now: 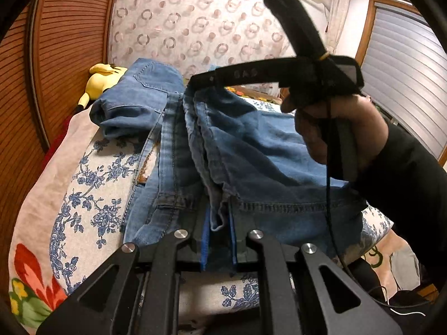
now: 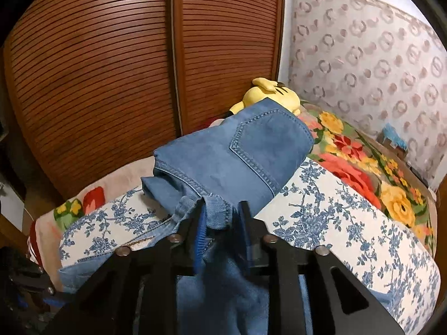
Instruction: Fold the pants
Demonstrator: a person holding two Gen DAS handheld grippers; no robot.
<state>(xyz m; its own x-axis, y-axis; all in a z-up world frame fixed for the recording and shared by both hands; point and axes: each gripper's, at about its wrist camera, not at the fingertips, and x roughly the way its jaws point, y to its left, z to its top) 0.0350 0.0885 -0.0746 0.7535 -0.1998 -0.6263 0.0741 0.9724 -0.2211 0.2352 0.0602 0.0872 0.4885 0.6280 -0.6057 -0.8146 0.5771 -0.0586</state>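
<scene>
Light blue jeans (image 1: 251, 145) lie on a cushion with a blue flower print (image 1: 92, 195), one layer turned over toward the left. My left gripper (image 1: 219, 231) is shut on a bunched hem at the near edge. A person's hand (image 1: 335, 131) holds my right gripper (image 1: 195, 82) over the far edge of the turned layer. In the right wrist view, the right gripper (image 2: 222, 223) has a denim fold (image 2: 219, 215) between its fingers, and the right pad stands clear of the cloth. A darker folded denim bundle (image 2: 251, 150) with a back pocket lies just beyond.
A yellow plush toy (image 2: 268, 95) lies behind the bundle, against slatted wooden doors (image 2: 111, 69). A bright floral blanket (image 2: 363, 162) covers the bed to the right. The patterned wall (image 1: 195, 22) is at the back, with window blinds (image 1: 405, 69) on the right.
</scene>
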